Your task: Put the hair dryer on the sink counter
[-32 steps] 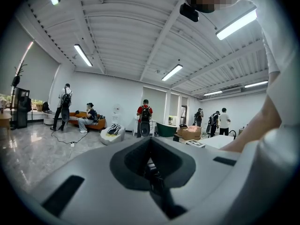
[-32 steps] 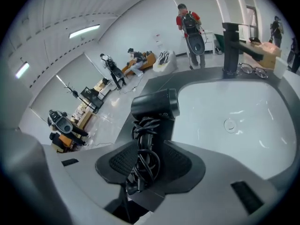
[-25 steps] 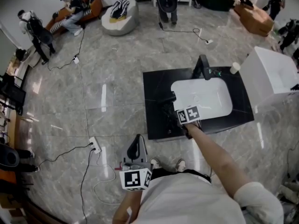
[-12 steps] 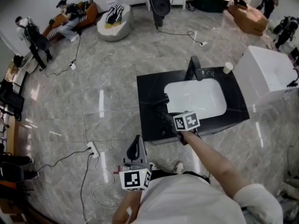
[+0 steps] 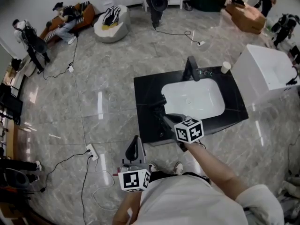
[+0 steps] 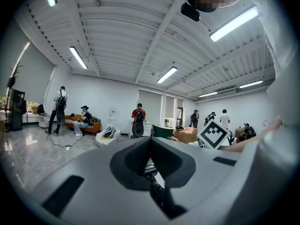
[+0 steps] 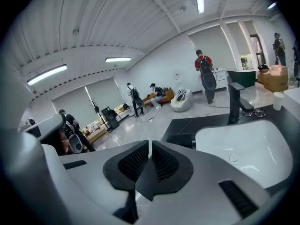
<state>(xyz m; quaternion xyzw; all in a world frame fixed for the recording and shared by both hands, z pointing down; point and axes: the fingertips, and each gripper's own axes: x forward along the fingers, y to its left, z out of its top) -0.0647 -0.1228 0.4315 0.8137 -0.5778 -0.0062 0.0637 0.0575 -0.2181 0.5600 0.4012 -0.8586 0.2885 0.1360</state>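
My right hand-held gripper (image 7: pixel 150 148) is pinched closed on nothing I can see, my left hand-held gripper (image 6: pixel 150 142) likewise, so I'd best lift clear without nudging the dark hair dryer (image 5: pixel 161 102) lying on the counter (image 5: pixel 144 90) left of the basin (image 5: pixel 194 100); no writing is readable, only square markers (image 5: pixel 189 130).

One sink (image 5: pixel 194 100), one faucet (image 5: pixel 191 68), one cup (image 5: pixel 226 67) (white)
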